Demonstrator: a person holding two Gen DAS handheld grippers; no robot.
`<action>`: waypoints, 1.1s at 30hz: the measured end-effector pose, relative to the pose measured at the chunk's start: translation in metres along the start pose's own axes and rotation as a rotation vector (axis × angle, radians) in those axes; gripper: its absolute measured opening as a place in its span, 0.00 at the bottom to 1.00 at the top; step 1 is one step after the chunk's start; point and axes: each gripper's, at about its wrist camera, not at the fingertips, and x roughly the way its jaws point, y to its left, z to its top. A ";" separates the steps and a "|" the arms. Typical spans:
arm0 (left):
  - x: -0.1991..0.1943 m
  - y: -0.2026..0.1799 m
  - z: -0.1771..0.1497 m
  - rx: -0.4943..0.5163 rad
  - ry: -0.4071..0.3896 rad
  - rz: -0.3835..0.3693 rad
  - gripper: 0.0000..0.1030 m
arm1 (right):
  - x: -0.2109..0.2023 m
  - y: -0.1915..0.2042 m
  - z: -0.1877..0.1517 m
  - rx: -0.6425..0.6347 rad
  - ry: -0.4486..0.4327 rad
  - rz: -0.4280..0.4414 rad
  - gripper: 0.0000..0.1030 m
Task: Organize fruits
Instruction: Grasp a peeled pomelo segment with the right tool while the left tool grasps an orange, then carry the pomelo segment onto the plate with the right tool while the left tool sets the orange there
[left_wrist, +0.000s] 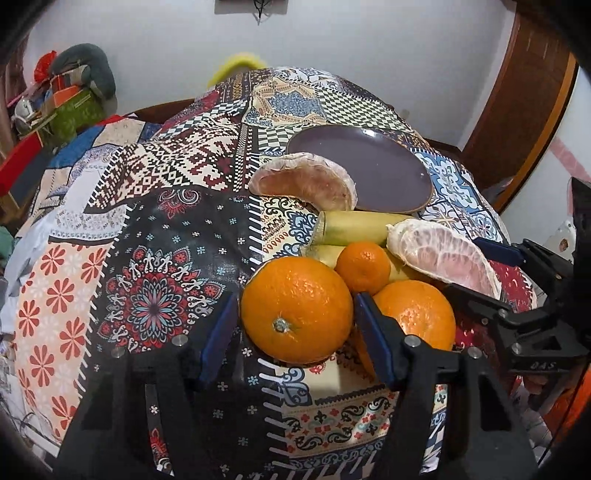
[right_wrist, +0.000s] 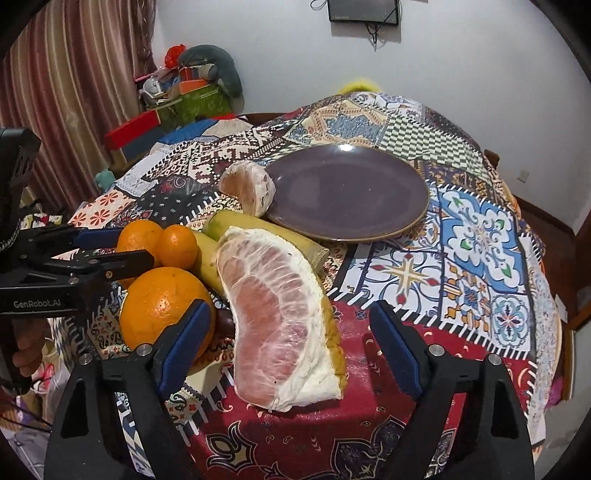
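A large orange (left_wrist: 297, 308) lies between the open fingers of my left gripper (left_wrist: 295, 325), not clamped. A second large orange (left_wrist: 417, 314), a small mandarin (left_wrist: 363, 266) and two bananas (left_wrist: 364, 222) lie right of it. A peeled pomelo wedge (right_wrist: 284, 321) lies between the open fingers of my right gripper (right_wrist: 291, 354). Another pomelo wedge (left_wrist: 306, 182) leans on the rim of the empty purple plate (left_wrist: 373, 168). The plate also shows in the right wrist view (right_wrist: 347, 192).
A patchwork-patterned cloth (left_wrist: 166, 229) covers the round table. My left gripper shows at the left of the right wrist view (right_wrist: 110, 254). Boxes and a grey cushion (right_wrist: 207, 81) are piled beyond the table by the curtain.
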 end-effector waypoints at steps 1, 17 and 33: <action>0.000 0.000 0.000 -0.001 0.000 0.001 0.64 | 0.001 0.000 0.000 0.000 0.003 0.004 0.78; 0.013 0.004 0.002 -0.019 0.015 -0.029 0.63 | 0.018 -0.006 -0.002 0.064 0.039 0.100 0.53; -0.006 0.010 0.001 -0.050 -0.024 0.001 0.61 | -0.007 -0.017 0.001 0.079 -0.030 0.080 0.46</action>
